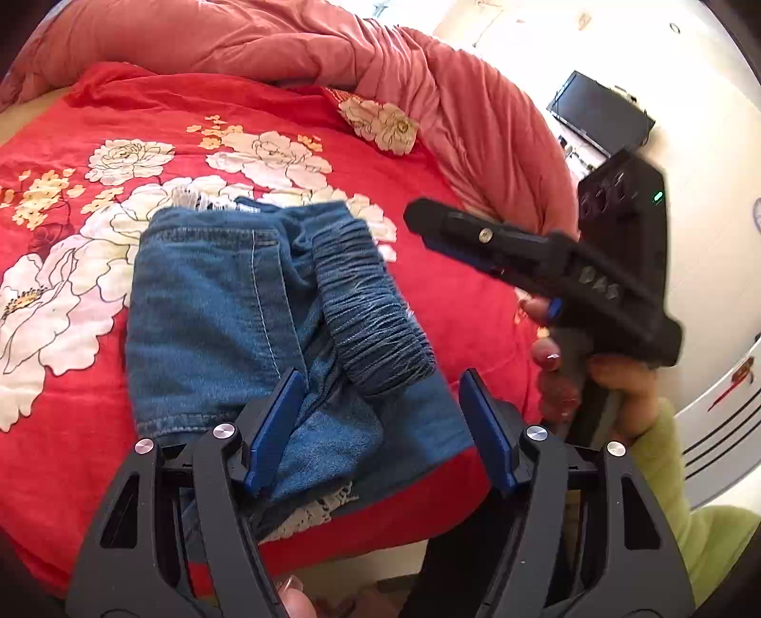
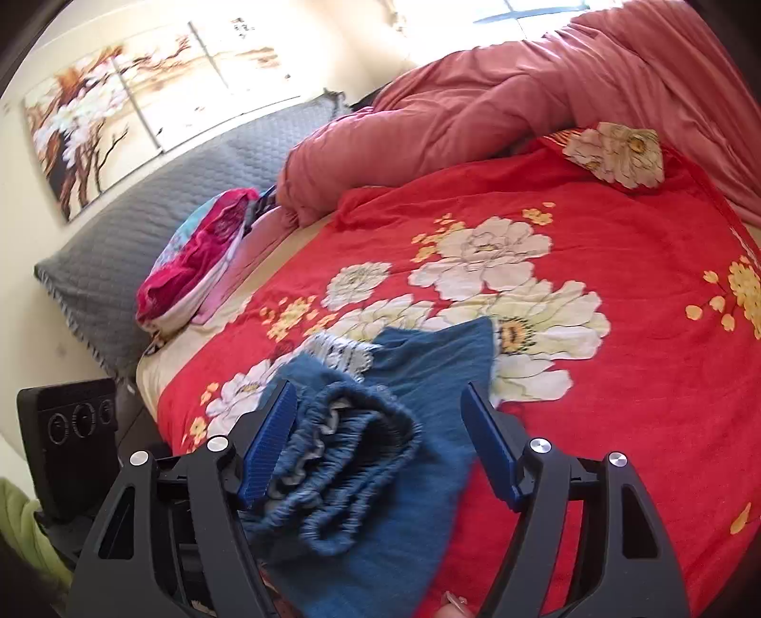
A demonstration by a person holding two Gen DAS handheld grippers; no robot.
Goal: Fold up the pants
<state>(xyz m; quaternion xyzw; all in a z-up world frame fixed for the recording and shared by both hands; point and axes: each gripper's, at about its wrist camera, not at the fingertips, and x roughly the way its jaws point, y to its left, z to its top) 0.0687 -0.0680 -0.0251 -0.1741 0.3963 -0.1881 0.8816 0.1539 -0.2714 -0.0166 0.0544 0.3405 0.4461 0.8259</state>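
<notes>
Left gripper (image 1: pixel 380 428): its 2 blue-padded jaws are standing wide apart at 6 o'clock in the left wrist view, hovering over the near edge of the pants, gripping nothing.

Right gripper (image 2: pixel 380 442): its jaws are standing wide, framing the gathered waistband (image 2: pixel 333 466) at 6 o'clock in the right wrist view; the pads are not pressing on it.

Pants (image 1: pixel 266 333): blue denim, lying folded into a compact bundle on the blanket, centre of the left wrist view, with the waistband turned over on top toward 3 o'clock.

Hand (image 1: pixel 594 375): gripping the right gripper's handle at 3 o'clock in the left wrist view, a green sleeve (image 1: pixel 675 485) showing below it.

Blanket (image 1: pixel 71 451): red with white flowers, spreading beneath the pants.

Quilt (image 1: pixel 285 43): pink, lying bunched at 12 o'clock.

Pillow (image 2: pixel 142 228): grey, lying at 10 o'clock in the right wrist view, with folded clothes (image 2: pixel 200 256) just beside it.
</notes>
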